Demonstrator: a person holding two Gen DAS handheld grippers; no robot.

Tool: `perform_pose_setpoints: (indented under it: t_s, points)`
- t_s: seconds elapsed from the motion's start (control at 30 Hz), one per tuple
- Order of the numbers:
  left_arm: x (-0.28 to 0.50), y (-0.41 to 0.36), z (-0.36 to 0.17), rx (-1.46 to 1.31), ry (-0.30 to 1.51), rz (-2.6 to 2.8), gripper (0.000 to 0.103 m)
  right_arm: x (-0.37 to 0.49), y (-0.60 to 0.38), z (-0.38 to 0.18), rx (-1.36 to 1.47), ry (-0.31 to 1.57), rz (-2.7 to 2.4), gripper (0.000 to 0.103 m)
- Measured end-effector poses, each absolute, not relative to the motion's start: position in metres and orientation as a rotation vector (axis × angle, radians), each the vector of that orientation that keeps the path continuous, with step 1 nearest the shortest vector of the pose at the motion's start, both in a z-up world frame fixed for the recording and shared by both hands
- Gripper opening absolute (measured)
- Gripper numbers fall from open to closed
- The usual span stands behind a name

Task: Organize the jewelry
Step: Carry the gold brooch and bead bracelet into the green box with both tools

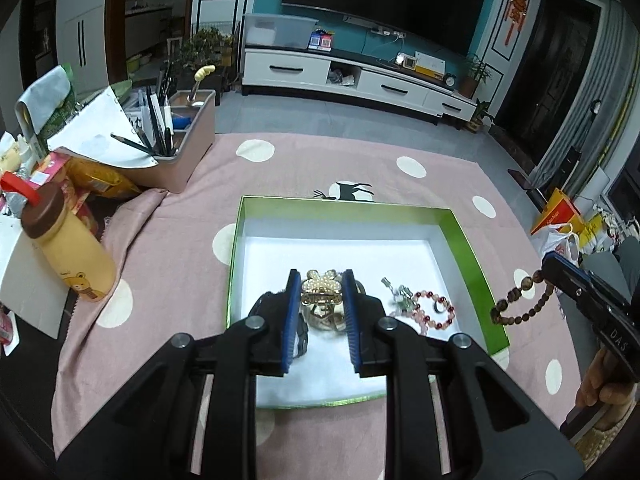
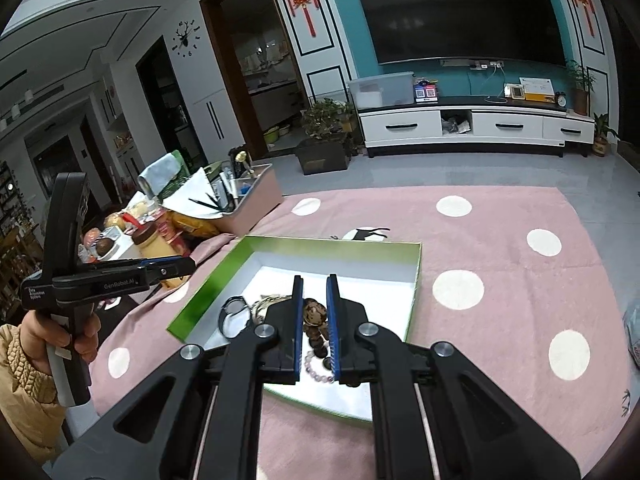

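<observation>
A gold clip set with pearls [image 1: 321, 290] sits between the blue pads of my left gripper [image 1: 321, 276], which is shut on it above the green-rimmed white box [image 1: 468, 248]. In the box lie a red and pink bead bracelet [image 1: 434, 312] and a black watch [image 1: 301, 336], partly hidden under my left finger. My right gripper [image 2: 315, 278] is shut on a brown wooden bead bracelet [image 2: 314, 314], which dangles over the box's [image 2: 416, 280] near edge. From the left wrist view that bracelet [image 1: 520, 300] hangs from the right gripper [image 1: 546, 268], just right of the box.
The box lies on a pink cloth with cream dots [image 1: 180, 240]. At the left stand a yellow bottle with a brown lid [image 1: 68, 248], a pink organiser holding pens [image 1: 180, 148] and snack packets. Bags [image 1: 560, 224] sit off the right edge. A hand [image 2: 80, 332] holds the left gripper.
</observation>
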State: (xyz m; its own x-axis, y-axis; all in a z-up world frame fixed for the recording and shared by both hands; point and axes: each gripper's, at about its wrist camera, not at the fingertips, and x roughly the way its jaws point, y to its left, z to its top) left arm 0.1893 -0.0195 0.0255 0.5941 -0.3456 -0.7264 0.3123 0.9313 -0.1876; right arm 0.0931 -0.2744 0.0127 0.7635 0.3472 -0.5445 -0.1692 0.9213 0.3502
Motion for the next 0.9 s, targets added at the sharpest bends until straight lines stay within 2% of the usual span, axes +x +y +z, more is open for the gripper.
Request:
perform_pose_setpoints:
  t_s: [0.43,0.9]
  points:
    - [0.251,-0.025,-0.005,-0.102,0.965,-0.349,0.021,0.142,-0.281,-0.013,0.292,0.717,0.245,0.011]
    - [0.272,-0.042,-0.039,-0.028,1.017,-0.304,0.021,0.174,-0.278,-0.046,0.291,0.809,0.220,0.011]
